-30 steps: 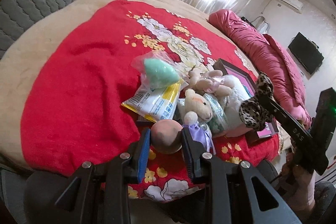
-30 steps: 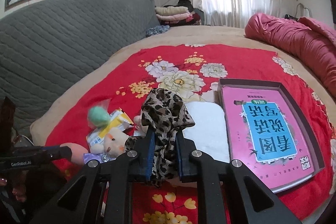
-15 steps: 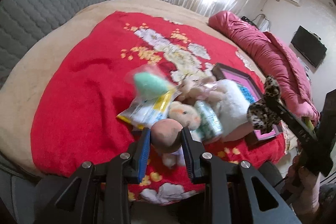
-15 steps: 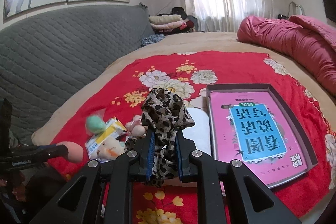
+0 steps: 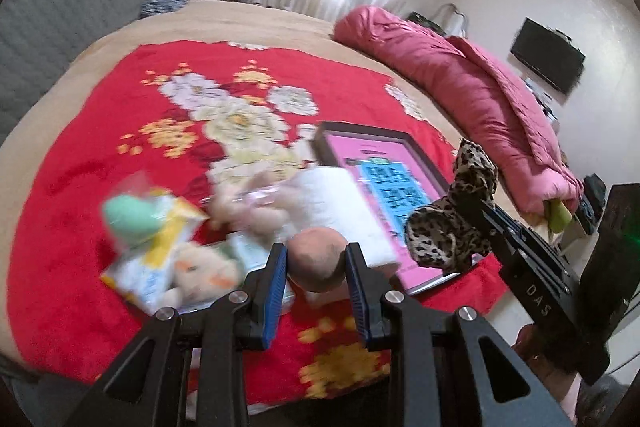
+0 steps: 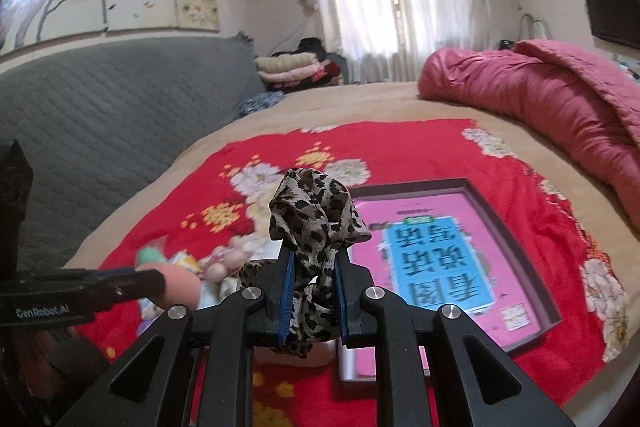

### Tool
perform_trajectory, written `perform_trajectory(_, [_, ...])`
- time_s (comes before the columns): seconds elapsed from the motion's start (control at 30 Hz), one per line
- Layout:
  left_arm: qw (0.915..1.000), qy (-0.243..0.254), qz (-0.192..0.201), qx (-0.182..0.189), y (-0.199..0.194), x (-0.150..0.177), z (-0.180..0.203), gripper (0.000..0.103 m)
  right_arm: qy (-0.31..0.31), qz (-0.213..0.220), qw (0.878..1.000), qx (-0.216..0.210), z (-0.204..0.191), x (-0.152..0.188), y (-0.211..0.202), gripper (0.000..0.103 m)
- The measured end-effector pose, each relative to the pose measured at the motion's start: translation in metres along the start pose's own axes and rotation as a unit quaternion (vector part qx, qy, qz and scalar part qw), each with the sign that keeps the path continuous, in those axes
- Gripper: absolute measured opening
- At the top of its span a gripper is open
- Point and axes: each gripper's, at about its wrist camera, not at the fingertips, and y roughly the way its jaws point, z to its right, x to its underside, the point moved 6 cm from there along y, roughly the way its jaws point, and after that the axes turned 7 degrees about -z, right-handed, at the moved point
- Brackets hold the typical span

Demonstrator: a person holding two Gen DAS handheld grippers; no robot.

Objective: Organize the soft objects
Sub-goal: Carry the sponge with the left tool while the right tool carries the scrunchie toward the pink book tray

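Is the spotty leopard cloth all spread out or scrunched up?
Scrunched up. The leopard-print fabric bunches into a crumpled wad above the right gripper, whose blue pads are shut on it, with its ends hanging below.

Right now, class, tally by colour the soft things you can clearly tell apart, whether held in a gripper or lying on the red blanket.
Peach: 1, the ball in the left gripper
Leopard print: 1, the scarf in the right gripper
Green: 1, the sponge
White: 1, the towel
Total: 4
The plush toys are too blurred to count.
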Motion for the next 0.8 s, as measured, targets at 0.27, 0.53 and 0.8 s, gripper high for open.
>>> perform_trajectory(0.27, [0.9992, 0.033, -0.009, 0.019, 0.034, -0.024, 0.064, 0.03, 0.042, 0.025, 0.997, 0.057, 0.065, -0.01, -0.012, 0.018])
perform_trajectory(0.53, [0.998, 0.055, -0.021, 0.022, 0.07, -0.036, 0.104, 0.03, 0.089, 0.024, 0.991, 0.093, 0.126, -0.009, -0.014, 0.018])
perform_trajectory(0.8, [0.9969, 0.073, -0.021, 0.018, 0.098, -0.048, 0.135, 0.03, 0.107, 0.017, 0.988, 0.107, 0.153, -0.008, -0.007, 0.018])
